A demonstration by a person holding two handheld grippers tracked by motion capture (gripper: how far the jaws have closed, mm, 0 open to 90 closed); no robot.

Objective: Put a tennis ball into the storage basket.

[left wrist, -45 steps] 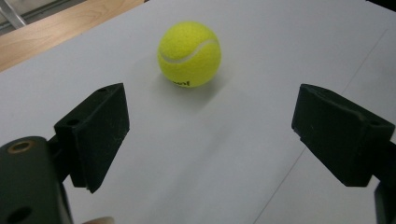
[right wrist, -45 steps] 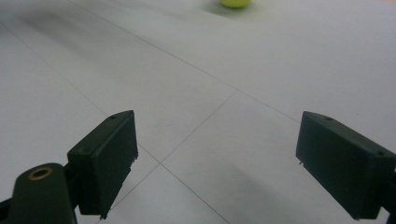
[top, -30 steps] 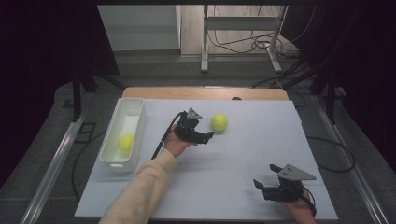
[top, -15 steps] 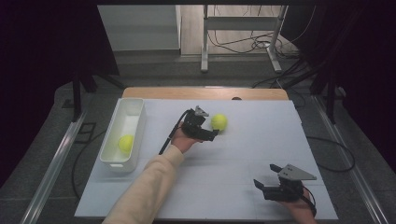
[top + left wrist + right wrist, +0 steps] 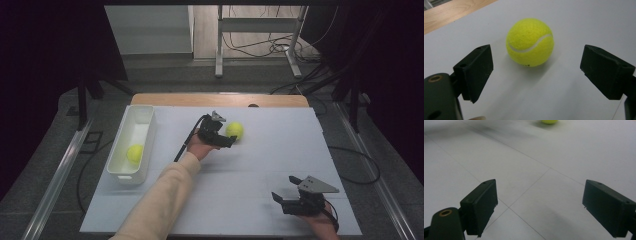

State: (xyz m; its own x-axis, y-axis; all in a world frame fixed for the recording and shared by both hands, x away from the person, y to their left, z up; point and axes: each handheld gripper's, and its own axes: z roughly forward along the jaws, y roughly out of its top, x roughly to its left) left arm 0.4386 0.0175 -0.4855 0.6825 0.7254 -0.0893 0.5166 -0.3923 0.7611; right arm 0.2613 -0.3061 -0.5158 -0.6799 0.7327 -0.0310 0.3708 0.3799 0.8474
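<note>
A yellow tennis ball [image 5: 234,130] lies on the white table top [image 5: 260,165], right of centre at the back. My left gripper [image 5: 229,140] is open just left of it, jaws pointing at it. In the left gripper view the ball [image 5: 530,41] sits on the table slightly beyond the gap between the two black jaws, touching neither; the gripper [image 5: 536,71] is wide open. A second tennis ball [image 5: 134,153] lies inside the white bin [image 5: 143,117] at the left. My right gripper [image 5: 281,200] rests open near the front right edge, and nothing is between its jaws [image 5: 537,206].
A wooden strip [image 5: 220,99] borders the table's far edge. Past it are a metal stand [image 5: 260,30] and cables on the floor. A black cable [image 5: 186,141] trails from the left gripper across the table. The far ball's lower edge [image 5: 549,121] shows at the top of the right gripper view.
My left gripper has moved right and a little forward, closing in on the ball by the table's back. Its jaws stay open. The right gripper has not moved.
</note>
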